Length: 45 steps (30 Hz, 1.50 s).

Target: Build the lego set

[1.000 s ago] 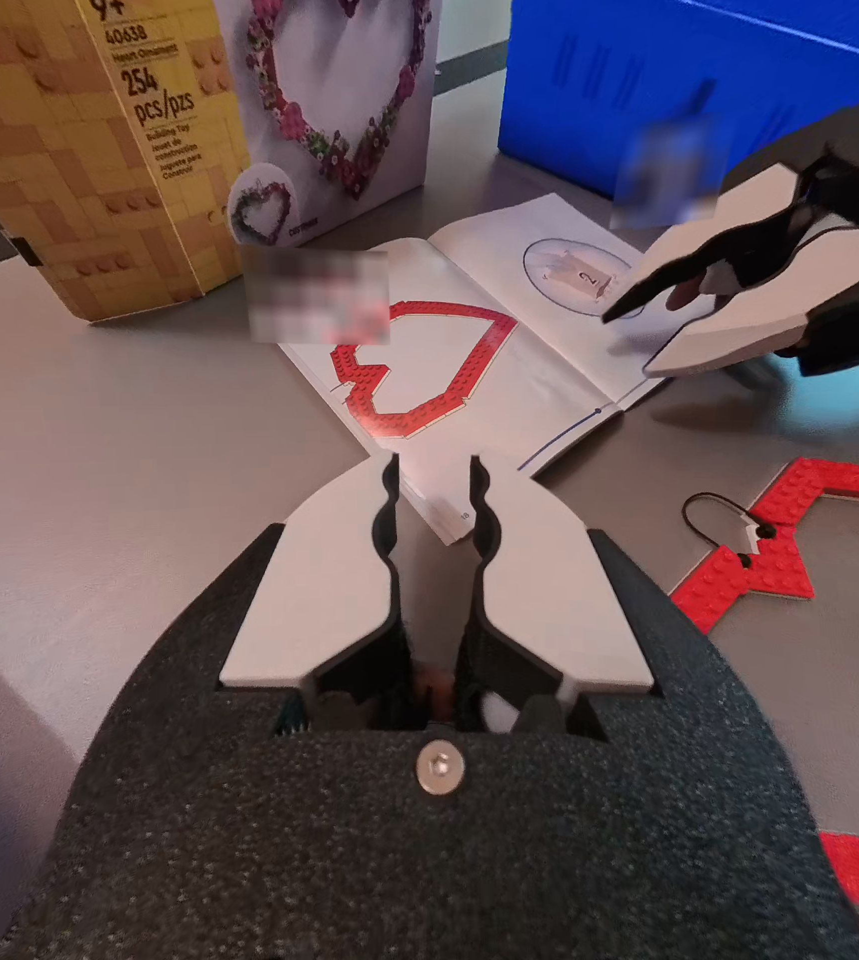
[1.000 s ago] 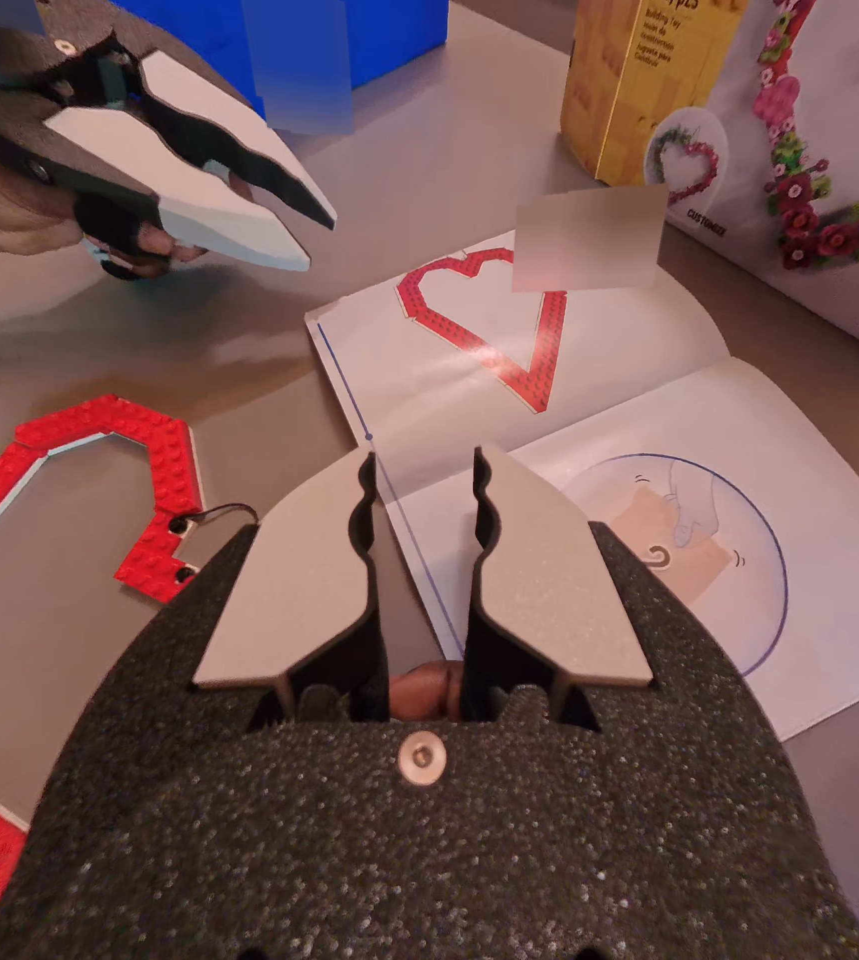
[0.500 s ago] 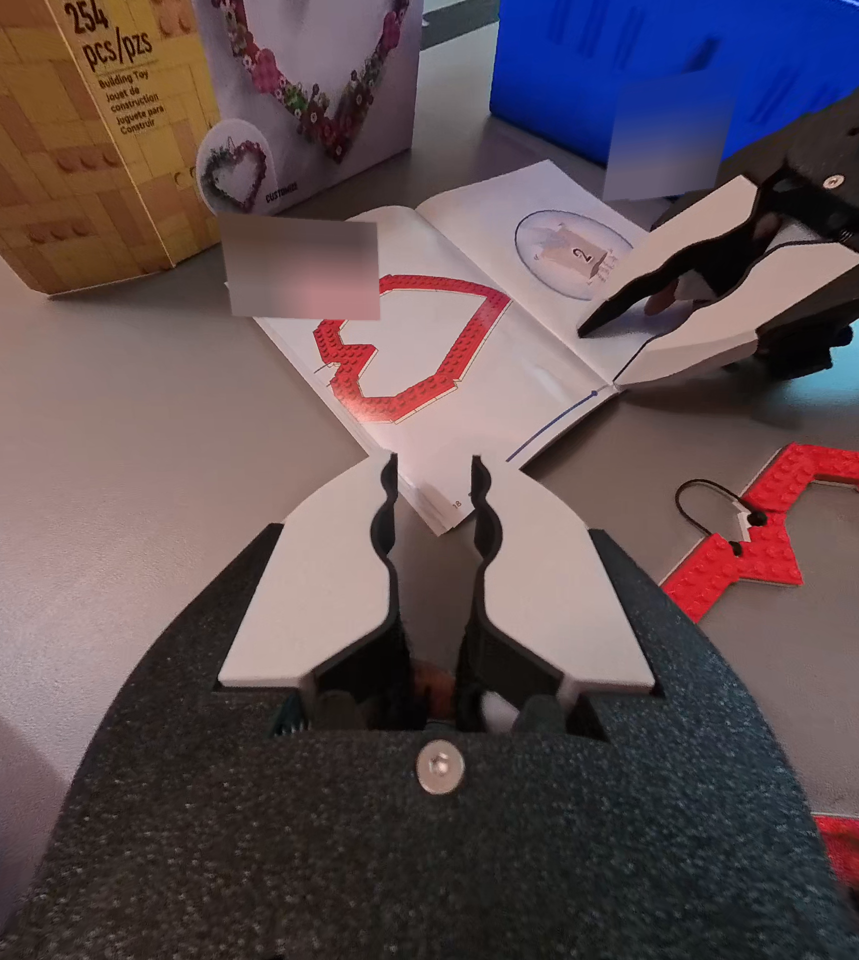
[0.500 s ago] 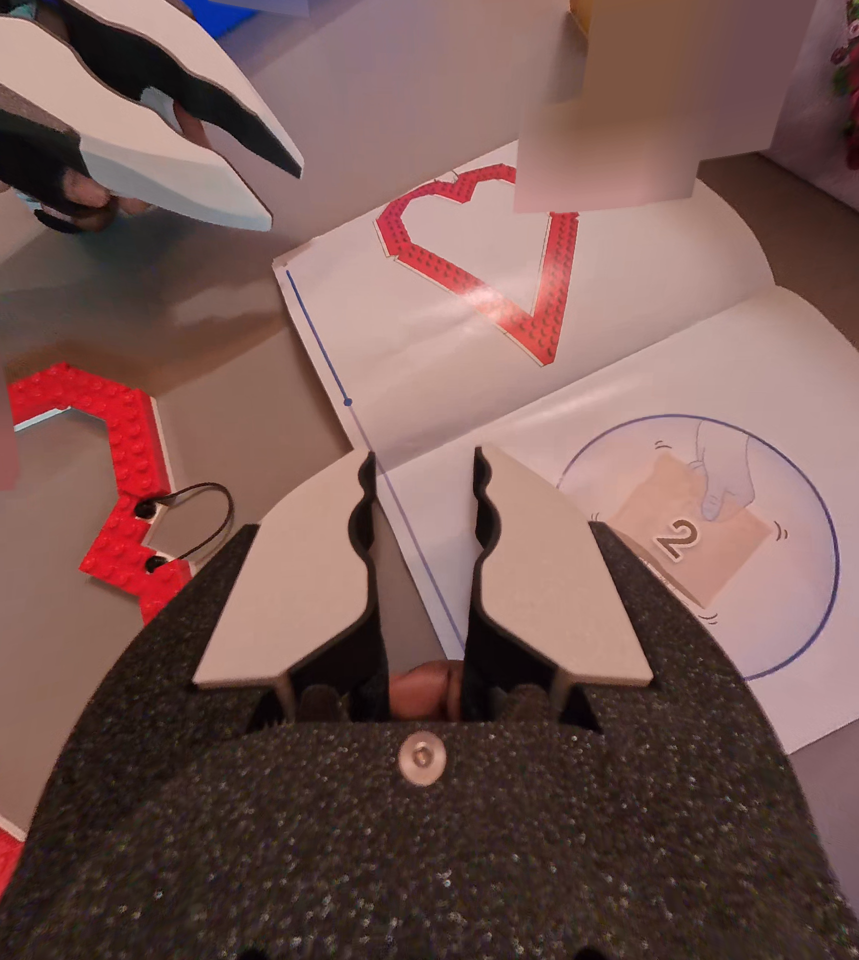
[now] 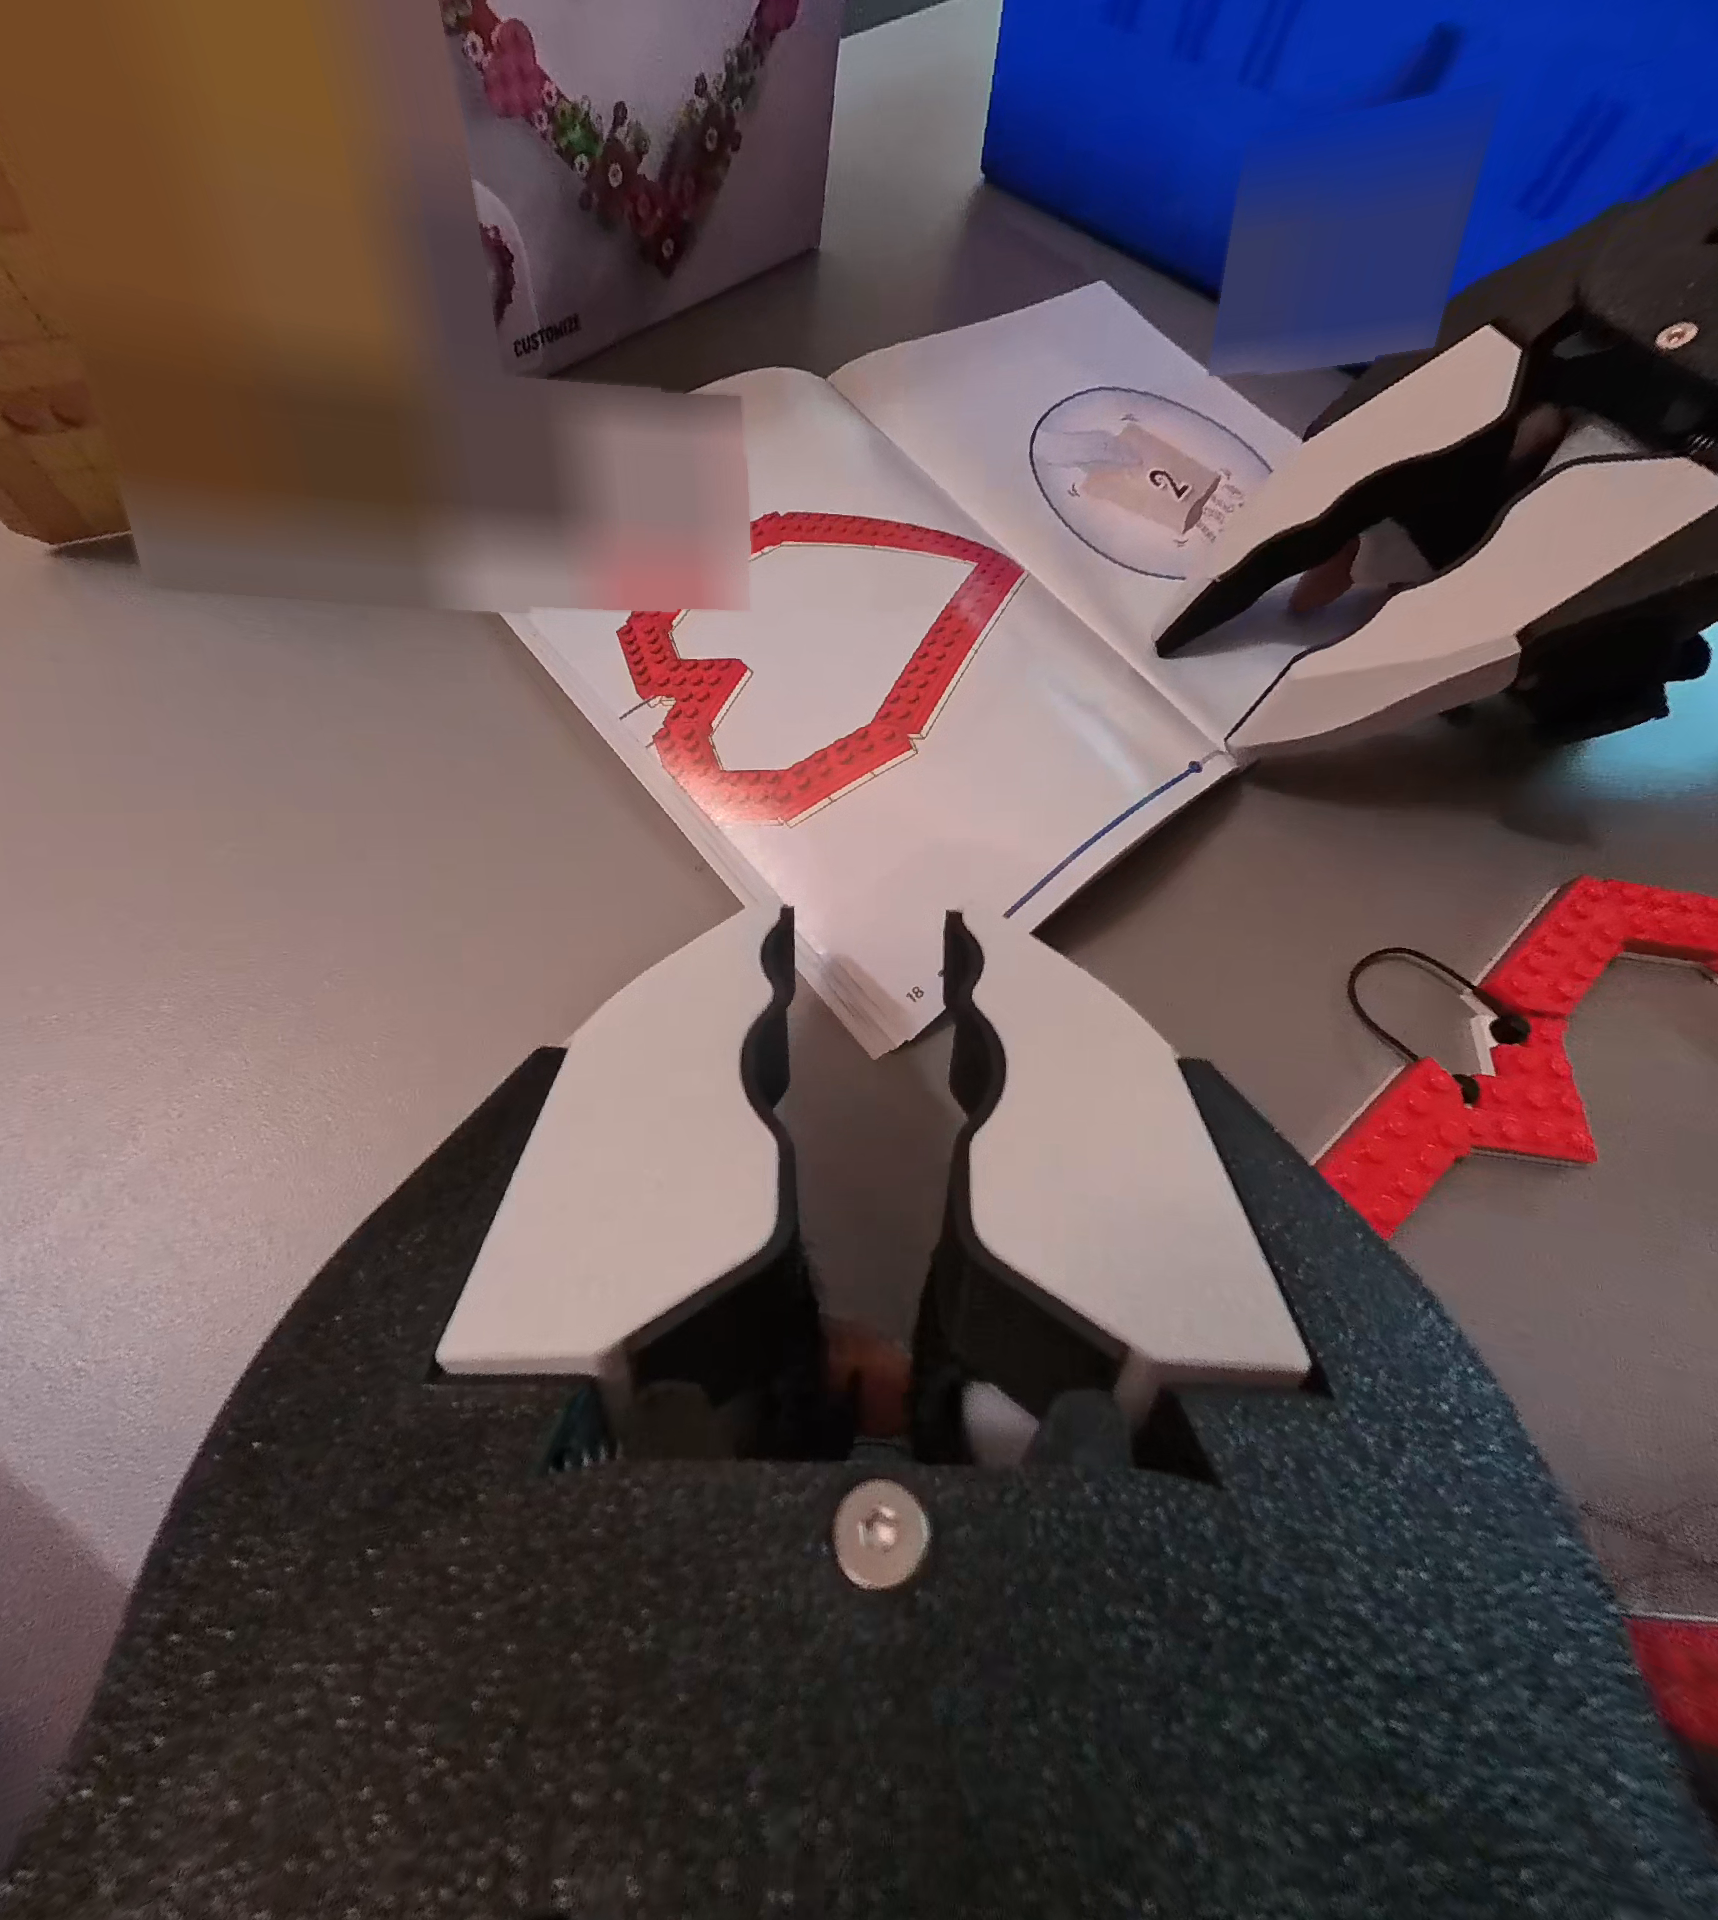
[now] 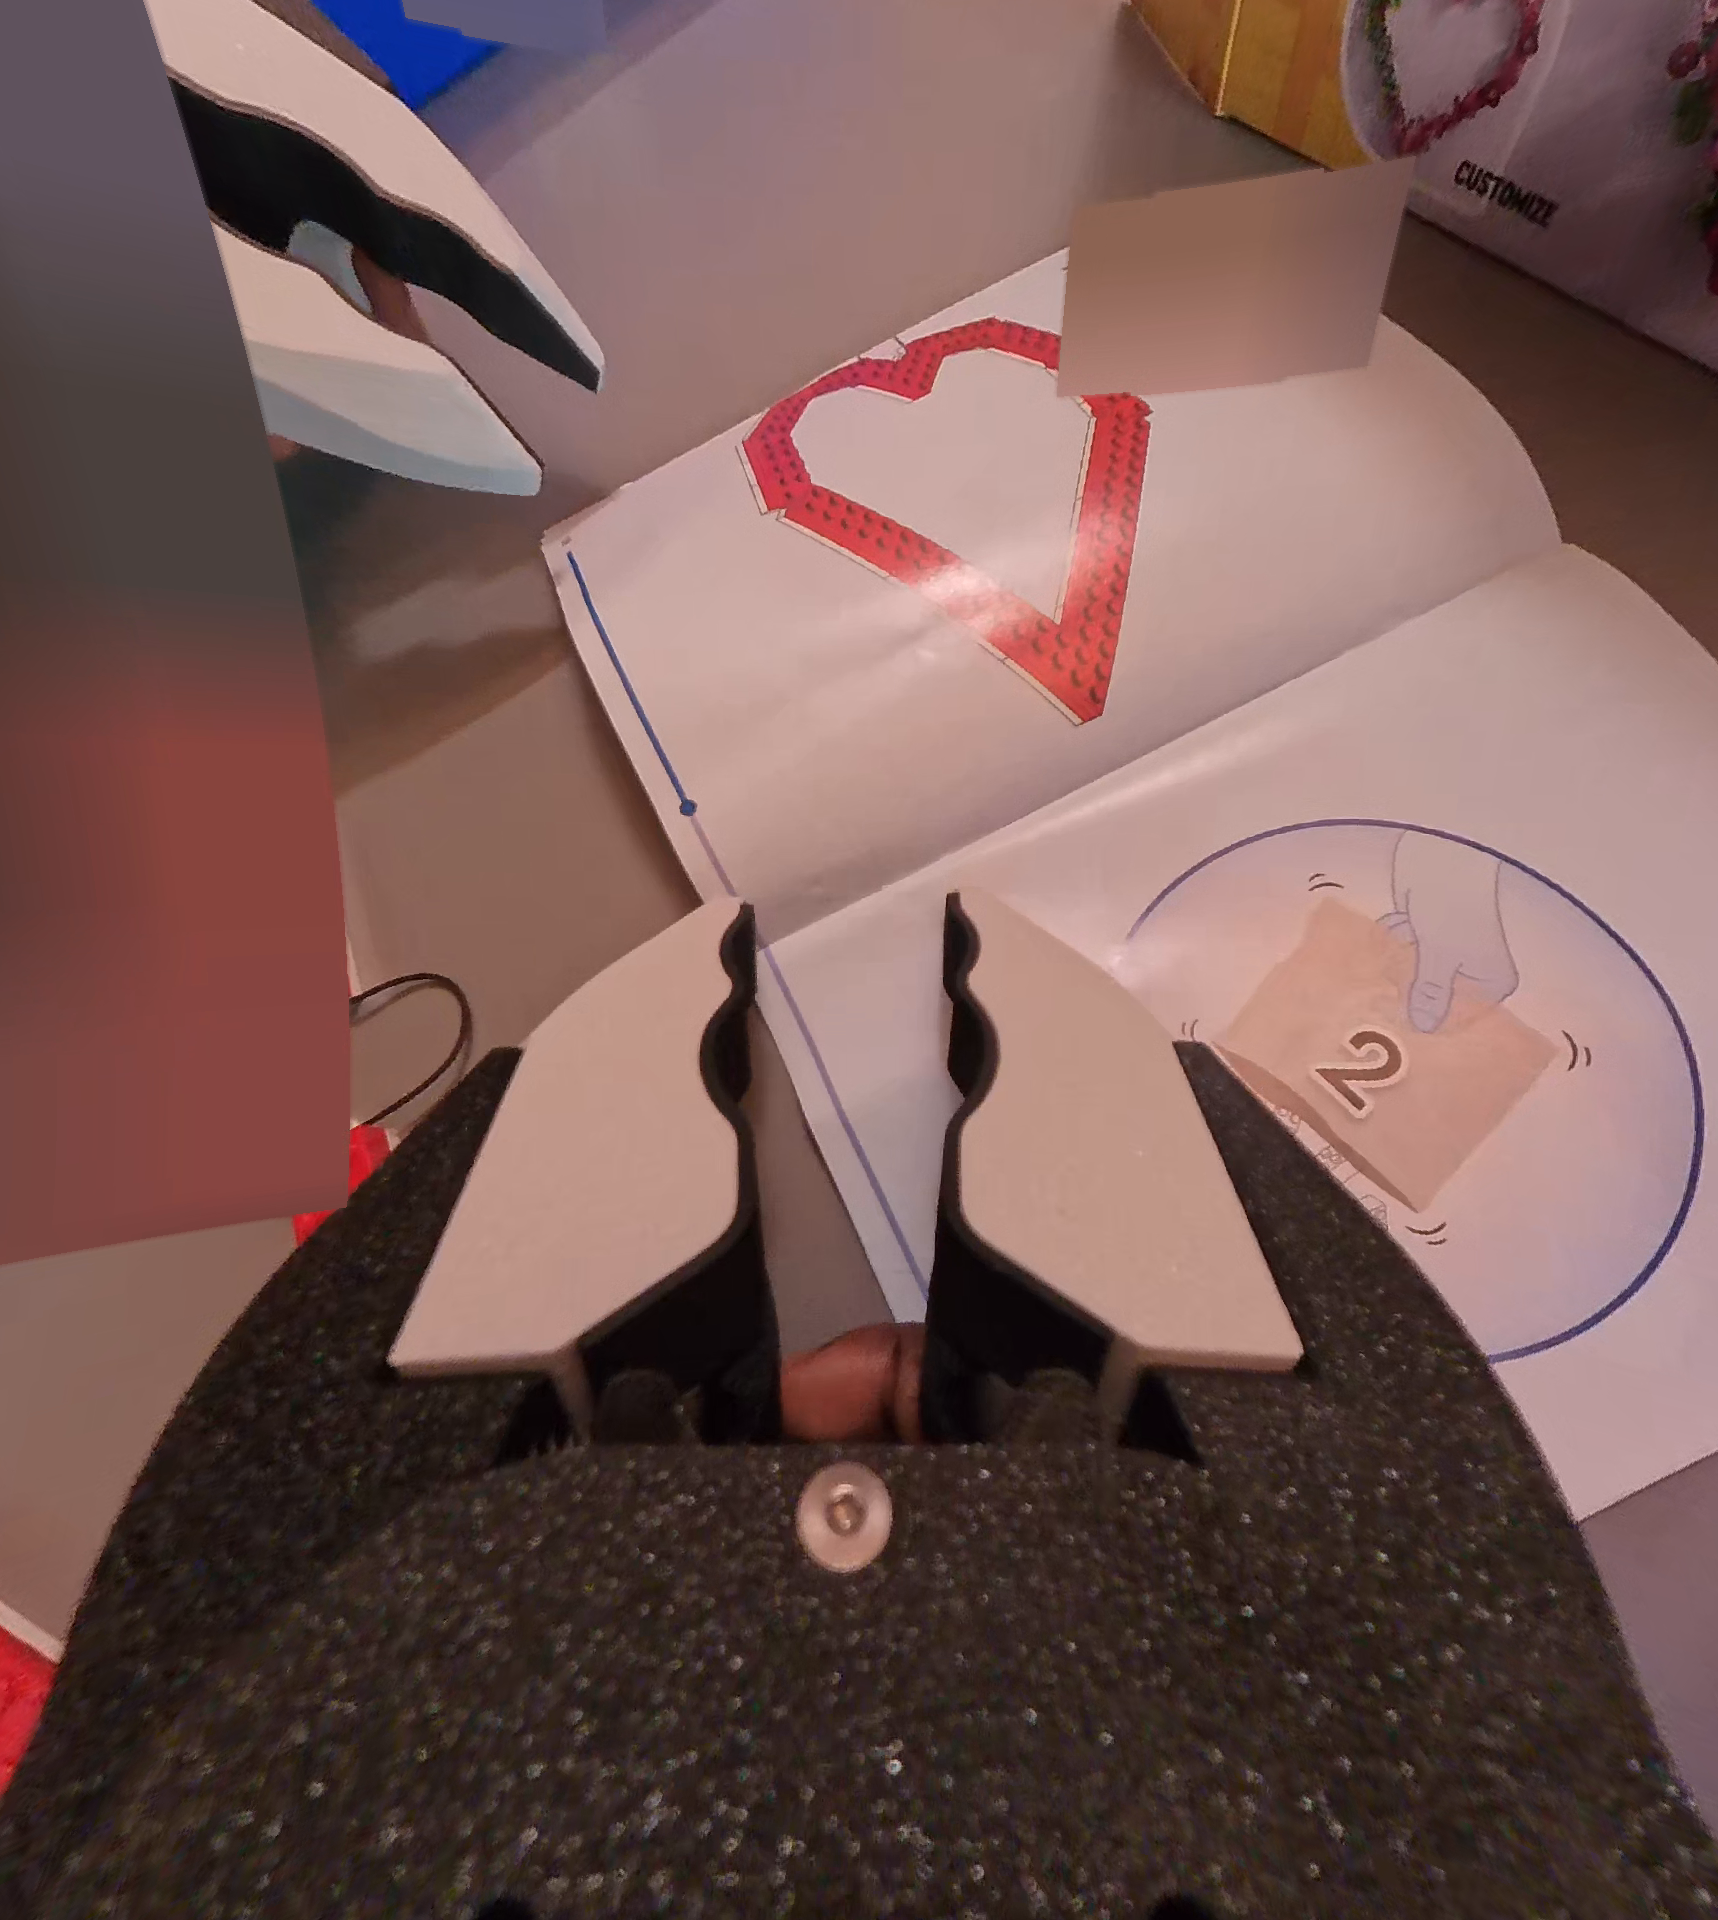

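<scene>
Presently we logged the following. Left hand-held gripper: fingers parted by a narrow gap, holding nothing, poised over the near corner of the open instruction booklet. Right hand-held gripper: fingers likewise set a little apart and empty, hovering over the booklet's edge beside the page with a circled drawing of a numbered bag; in the left wrist view we saw its lower finger tip at that page's outer edge, though we could not tell whether it touched.

Booklet: lay flat and open on the grey table, its other page bearing a printed red heart outline.

Task's thing, the red lego heart frame: lay flat on the table, to the right of the left hand-held gripper and apart from the booklet, red studded plates over a pale under-layer, with a thin black cord loop at its notch. Neither hand-held gripper touched it.

Set box: stood upright beyond the booklet, flowered heart on its white face, yellow side panel. Blue bin: stood behind, at the far right.
</scene>
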Each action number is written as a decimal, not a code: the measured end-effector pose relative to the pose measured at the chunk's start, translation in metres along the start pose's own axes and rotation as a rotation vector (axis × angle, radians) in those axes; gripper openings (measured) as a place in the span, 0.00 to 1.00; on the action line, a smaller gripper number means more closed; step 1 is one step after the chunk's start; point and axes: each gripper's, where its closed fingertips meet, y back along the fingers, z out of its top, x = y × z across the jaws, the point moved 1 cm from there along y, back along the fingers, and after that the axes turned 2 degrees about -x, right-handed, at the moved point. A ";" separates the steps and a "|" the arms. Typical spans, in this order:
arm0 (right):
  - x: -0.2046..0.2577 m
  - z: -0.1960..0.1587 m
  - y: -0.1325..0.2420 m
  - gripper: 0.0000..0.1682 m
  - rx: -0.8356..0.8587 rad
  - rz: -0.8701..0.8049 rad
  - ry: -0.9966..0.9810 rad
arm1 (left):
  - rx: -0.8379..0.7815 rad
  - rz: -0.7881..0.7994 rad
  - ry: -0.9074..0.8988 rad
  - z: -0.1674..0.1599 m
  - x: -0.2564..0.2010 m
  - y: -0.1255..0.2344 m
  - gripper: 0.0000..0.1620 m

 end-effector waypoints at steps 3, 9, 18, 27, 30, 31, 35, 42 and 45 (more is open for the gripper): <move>0.000 0.000 0.000 0.21 0.002 -0.008 0.012 | -0.001 0.001 -0.001 0.000 0.000 0.000 0.16; 0.001 -0.001 -0.001 0.21 0.009 -0.035 0.048 | 0.019 0.001 -0.005 -0.002 0.000 -0.002 0.16; 0.001 -0.001 -0.001 0.21 0.011 -0.042 0.056 | 0.024 -0.001 -0.005 -0.003 -0.001 -0.002 0.16; 0.001 -0.001 -0.001 0.21 0.011 -0.044 0.058 | 0.033 -0.005 -0.009 -0.004 -0.001 -0.003 0.17; 0.001 -0.001 -0.001 0.21 0.011 -0.041 0.055 | 0.037 -0.020 0.016 -0.004 -0.001 -0.003 0.17; 0.001 -0.001 -0.001 0.21 0.011 -0.040 0.054 | 0.036 -0.028 0.029 -0.004 0.000 -0.003 0.16; 0.000 -0.001 -0.001 0.21 0.010 -0.038 0.051 | 0.010 -0.045 0.080 -0.001 0.002 0.000 0.16; 0.000 -0.001 -0.001 0.21 0.011 -0.042 0.057 | -0.018 -0.058 0.121 0.001 0.004 0.003 0.16; 0.001 -0.002 -0.001 0.21 0.012 -0.048 0.064 | -0.011 -0.052 0.101 0.001 0.003 0.002 0.16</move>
